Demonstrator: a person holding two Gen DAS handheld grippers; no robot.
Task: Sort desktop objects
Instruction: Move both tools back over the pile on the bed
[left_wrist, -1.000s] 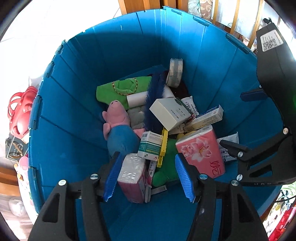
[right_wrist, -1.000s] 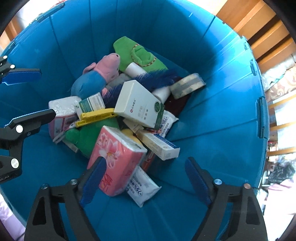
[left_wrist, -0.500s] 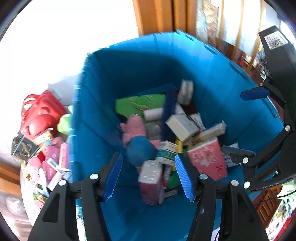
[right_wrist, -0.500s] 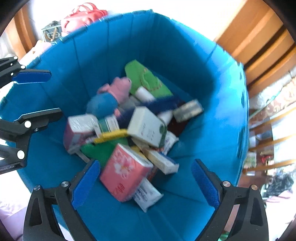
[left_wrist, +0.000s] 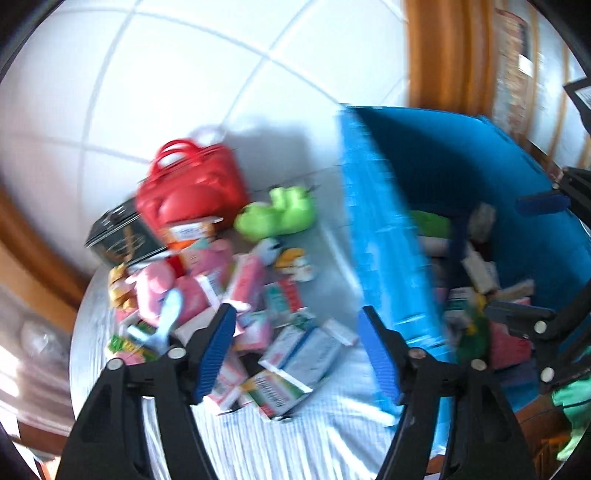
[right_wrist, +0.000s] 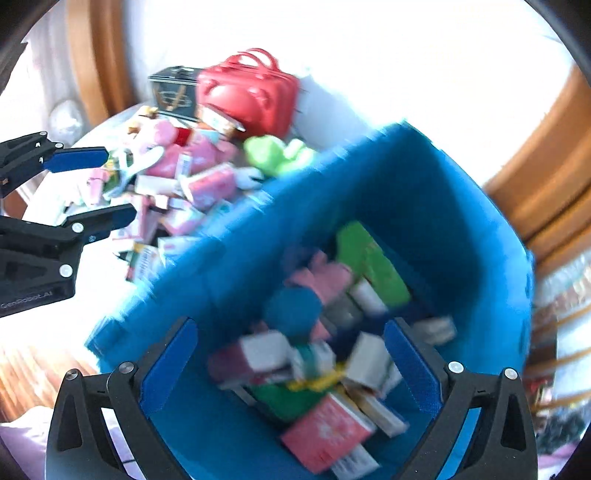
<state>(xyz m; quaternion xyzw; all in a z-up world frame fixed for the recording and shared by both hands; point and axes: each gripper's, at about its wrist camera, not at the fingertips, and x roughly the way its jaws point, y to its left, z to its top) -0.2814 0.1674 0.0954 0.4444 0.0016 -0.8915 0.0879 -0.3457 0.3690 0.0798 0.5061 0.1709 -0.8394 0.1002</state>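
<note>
Sorting's maybe partway done, both hands empty

Left gripper (left_wrist: 297, 352) and right gripper (right_wrist: 291, 367) have just been opening, nothing between them; blue bin (right_wrist: 424, 192) already holds plenty, but a big pile (left_wrist: 221, 295) sits beside it on the table (left_wrist: 295, 443), red bag (left_wrist: 192, 188) behind.

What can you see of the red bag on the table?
The red bag looks like glossy moulded plastic, shaped like a small handbag with two looped handles on top and a rounded flap on its front. It stands upright at the far end of the pile of small boxes and packets on the table, against the white wall. A dark box sits against one side, a green toy lies near the other. Neither gripper touches it; blur hides finer detail.
</note>
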